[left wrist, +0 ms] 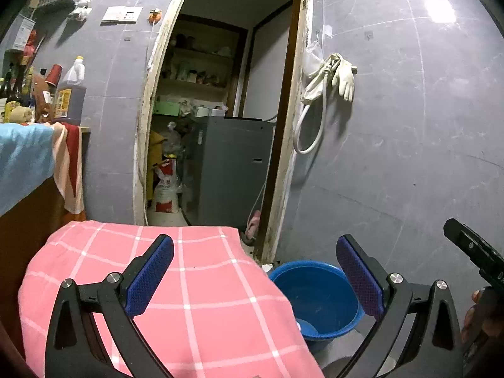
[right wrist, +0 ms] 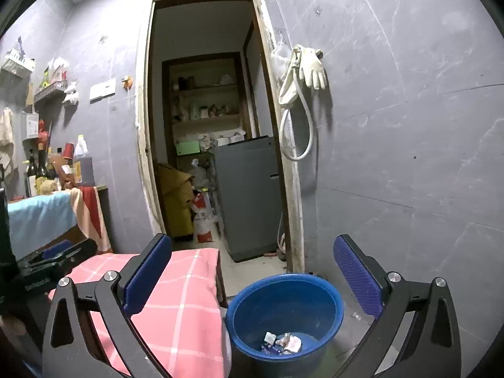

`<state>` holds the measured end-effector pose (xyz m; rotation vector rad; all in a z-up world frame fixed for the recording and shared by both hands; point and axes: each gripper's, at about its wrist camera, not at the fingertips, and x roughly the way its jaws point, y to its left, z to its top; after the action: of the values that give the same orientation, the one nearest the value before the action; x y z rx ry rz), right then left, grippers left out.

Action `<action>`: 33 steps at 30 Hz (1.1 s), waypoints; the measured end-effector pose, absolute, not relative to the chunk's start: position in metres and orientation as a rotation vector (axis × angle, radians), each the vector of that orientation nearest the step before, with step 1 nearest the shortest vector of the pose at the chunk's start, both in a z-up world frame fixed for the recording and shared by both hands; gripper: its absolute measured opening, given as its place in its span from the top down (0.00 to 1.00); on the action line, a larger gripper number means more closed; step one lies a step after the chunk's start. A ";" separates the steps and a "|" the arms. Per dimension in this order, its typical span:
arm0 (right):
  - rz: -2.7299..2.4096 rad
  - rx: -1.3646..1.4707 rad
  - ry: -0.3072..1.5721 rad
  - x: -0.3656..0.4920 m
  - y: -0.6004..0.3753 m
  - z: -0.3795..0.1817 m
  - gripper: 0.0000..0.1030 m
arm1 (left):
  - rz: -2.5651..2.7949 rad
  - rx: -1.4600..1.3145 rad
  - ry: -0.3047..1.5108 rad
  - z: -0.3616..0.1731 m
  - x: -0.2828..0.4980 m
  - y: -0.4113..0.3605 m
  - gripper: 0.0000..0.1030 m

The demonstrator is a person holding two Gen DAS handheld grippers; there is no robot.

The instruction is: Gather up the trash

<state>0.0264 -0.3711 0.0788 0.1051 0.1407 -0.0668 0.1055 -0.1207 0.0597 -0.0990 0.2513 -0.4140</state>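
Observation:
A blue bucket (right wrist: 283,308) stands on the floor beside a table with a pink checked cloth (right wrist: 176,302). Several crumpled trash scraps (right wrist: 283,343) lie at its bottom. My right gripper (right wrist: 252,271) is open and empty, held above the bucket. My left gripper (left wrist: 255,274) is open and empty, above the pink cloth (left wrist: 189,289), with the bucket (left wrist: 315,296) to its right. The right gripper's body (left wrist: 472,252) shows at the right edge of the left wrist view, and the left gripper's body (right wrist: 53,258) shows at the left of the right wrist view.
An open doorway (right wrist: 208,126) leads to a storage room with a grey appliance (right wrist: 249,198) and sacks. A hose and rubber gloves (right wrist: 302,72) hang on the grey tiled wall. A counter with bottles (left wrist: 66,94) and draped cloths stands at the left.

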 end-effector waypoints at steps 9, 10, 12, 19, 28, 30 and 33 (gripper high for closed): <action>-0.075 0.091 0.119 0.000 -0.363 0.069 0.00 | -0.369 -0.109 0.271 0.046 0.084 -0.101 0.02; -0.074 0.092 0.118 -0.002 -0.362 0.068 0.00 | -0.364 -0.108 0.276 0.045 0.082 -0.100 0.02; -0.076 0.092 0.120 -0.005 -0.361 0.066 0.00 | -0.356 -0.112 0.285 0.041 0.078 -0.096 0.02; -0.081 0.081 0.139 -0.015 -0.356 0.056 0.00 | -0.328 -0.112 0.298 0.029 0.069 -0.088 0.02; -0.086 0.087 0.174 -0.017 -0.352 0.044 0.00 | -0.315 -0.108 0.321 0.020 0.068 -0.087 0.02; -0.085 0.091 0.178 -0.016 -0.352 0.044 0.00 | -0.315 -0.110 0.322 0.019 0.068 -0.087 0.02; -0.083 0.090 0.181 -0.016 -0.353 0.043 0.00 | -0.314 -0.109 0.322 0.018 0.068 -0.086 0.02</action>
<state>-0.0155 -0.3526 0.0426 0.0904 0.1812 -0.0830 0.0675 -0.0861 0.0182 -0.1089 0.3219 -0.3141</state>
